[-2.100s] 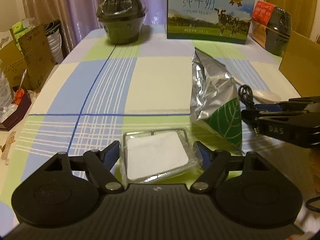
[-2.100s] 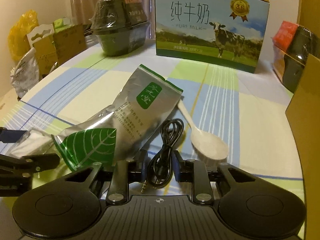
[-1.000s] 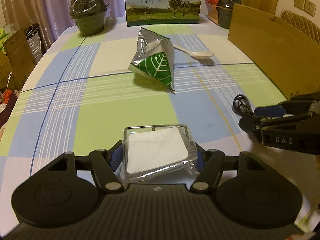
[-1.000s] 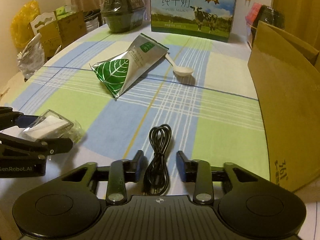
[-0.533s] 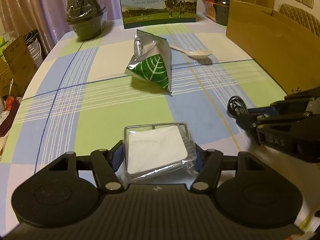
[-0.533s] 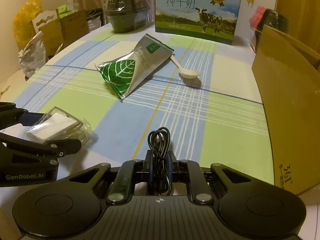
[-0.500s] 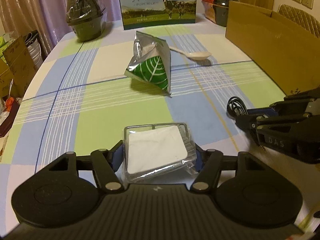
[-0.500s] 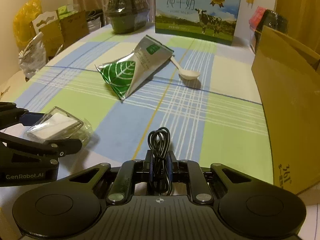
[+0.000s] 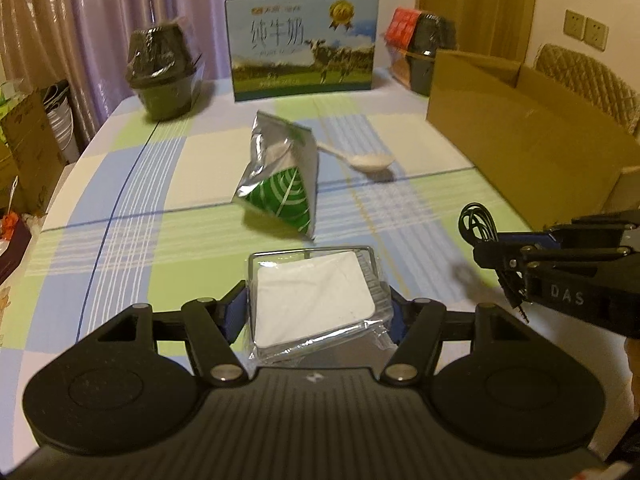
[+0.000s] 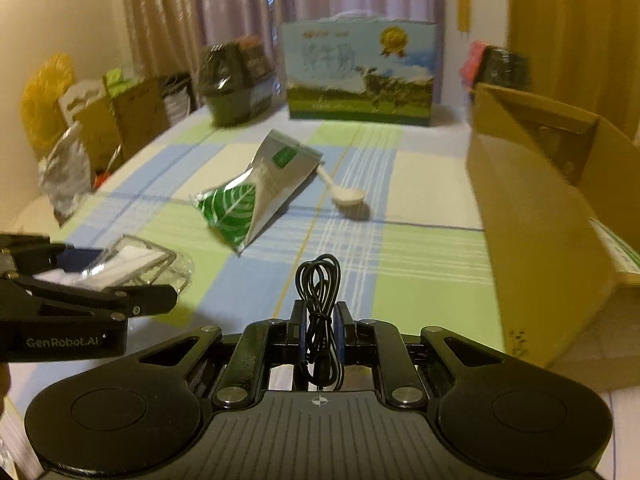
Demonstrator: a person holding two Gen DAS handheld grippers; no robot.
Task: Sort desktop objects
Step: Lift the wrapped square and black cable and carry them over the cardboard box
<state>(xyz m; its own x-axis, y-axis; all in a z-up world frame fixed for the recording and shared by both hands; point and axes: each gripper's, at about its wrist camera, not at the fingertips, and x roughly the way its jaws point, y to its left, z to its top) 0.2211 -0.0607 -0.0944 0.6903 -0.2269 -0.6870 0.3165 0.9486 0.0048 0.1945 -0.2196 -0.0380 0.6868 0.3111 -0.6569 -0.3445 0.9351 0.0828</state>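
Table (image 9: pixel 132 208): covered by a smooth cloth checked in pale blue, green and cream, with thin white stripes.
Packet (image 9: pixel 316 300): flat, square, clear crinkled plastic with a white pad inside; lifted off the cloth.
Cable (image 10: pixel 319 312): thin black cord wound into a small bundle, a plug end hanging below (seen in the left wrist view).
Pouch (image 9: pixel 282 184): silver foil, puffed, green leaf print at its low corner; it lies mid-table, its far end over the spoon's handle.
Spoon (image 9: pixel 366 160): white plastic, just right of the pouch.
Carton (image 9: pixel 302 48): blue milk box with a cow picture; Chinese characters, blurred.
Cardboard box (image 10: pixel 560 208): plain brown, open-topped, at the right edge.
Left gripper (image 9: pixel 318 308): jaws set fairly wide, clamping the packet's two sides; side marked "GenRobot.AI".
Right gripper (image 10: pixel 319 326): jaws nearly together, pinching the cable; side marked "DAS".
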